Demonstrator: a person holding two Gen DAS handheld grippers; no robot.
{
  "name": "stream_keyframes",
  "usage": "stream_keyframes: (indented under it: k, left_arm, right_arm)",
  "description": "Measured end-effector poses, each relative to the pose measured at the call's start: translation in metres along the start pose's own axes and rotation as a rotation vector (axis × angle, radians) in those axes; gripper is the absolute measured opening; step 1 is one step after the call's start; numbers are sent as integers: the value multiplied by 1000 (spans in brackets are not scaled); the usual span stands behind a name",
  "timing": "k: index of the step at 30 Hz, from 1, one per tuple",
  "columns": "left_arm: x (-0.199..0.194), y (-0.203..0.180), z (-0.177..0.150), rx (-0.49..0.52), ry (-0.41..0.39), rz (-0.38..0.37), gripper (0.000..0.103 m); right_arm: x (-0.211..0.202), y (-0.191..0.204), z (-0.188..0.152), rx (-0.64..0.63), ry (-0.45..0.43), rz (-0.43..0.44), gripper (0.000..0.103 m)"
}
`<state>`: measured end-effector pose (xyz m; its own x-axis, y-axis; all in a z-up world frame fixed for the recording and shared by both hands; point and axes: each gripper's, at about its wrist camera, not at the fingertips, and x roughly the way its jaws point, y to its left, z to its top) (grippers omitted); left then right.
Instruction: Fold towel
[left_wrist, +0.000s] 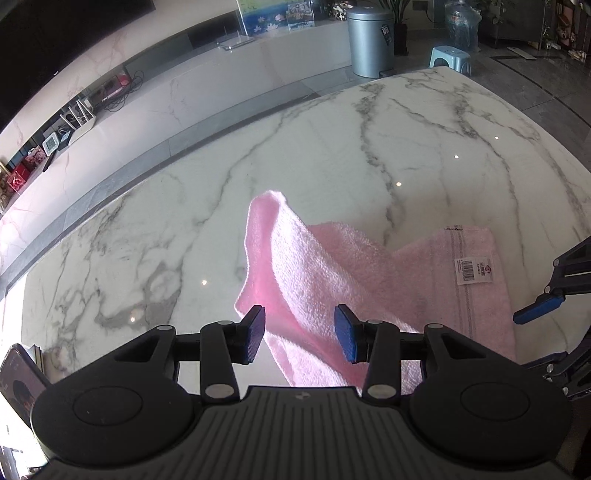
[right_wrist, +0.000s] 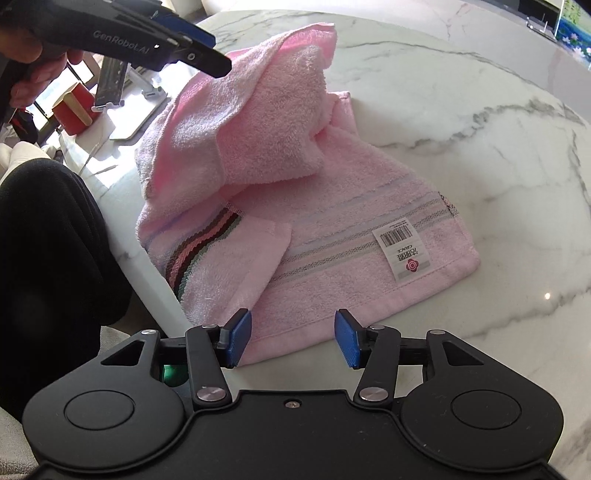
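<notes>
The pink terry towel lies crumpled, partly doubled over, on the marble table. Both the left gripper and right gripper gape wide, holding nothing. Soft, light and floppy, it is probably best pinched at its hemmed near edge by a corner.

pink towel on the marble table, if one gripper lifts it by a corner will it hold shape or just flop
Probably flop: the pink towel already lies crumpled, its raised fold sagging. Its thin terry looks light, so lifting should take little force. The glossy marble table may let it slide rather than bunch if pushed. Both grippers are open, the right gripper at its near hem.
</notes>
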<state>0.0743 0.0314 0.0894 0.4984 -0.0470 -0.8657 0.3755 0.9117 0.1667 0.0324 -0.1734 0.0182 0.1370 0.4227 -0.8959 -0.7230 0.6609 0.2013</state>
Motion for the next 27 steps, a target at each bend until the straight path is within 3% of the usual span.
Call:
stream_keyframes:
  k: [10,18,27]
  left_arm:
    - [-4,9,-33,-48,50,-35,40]
    - [2,15,-47,-75,77,-43,40]
    - [28,26,-55,-165,118,-116,40]
  right_arm:
    - [1,5,-12,132,-42,33,54]
    - [12,14,-11,113,-15,54,55]
    - [20,16,-5,118,-29,86,54]
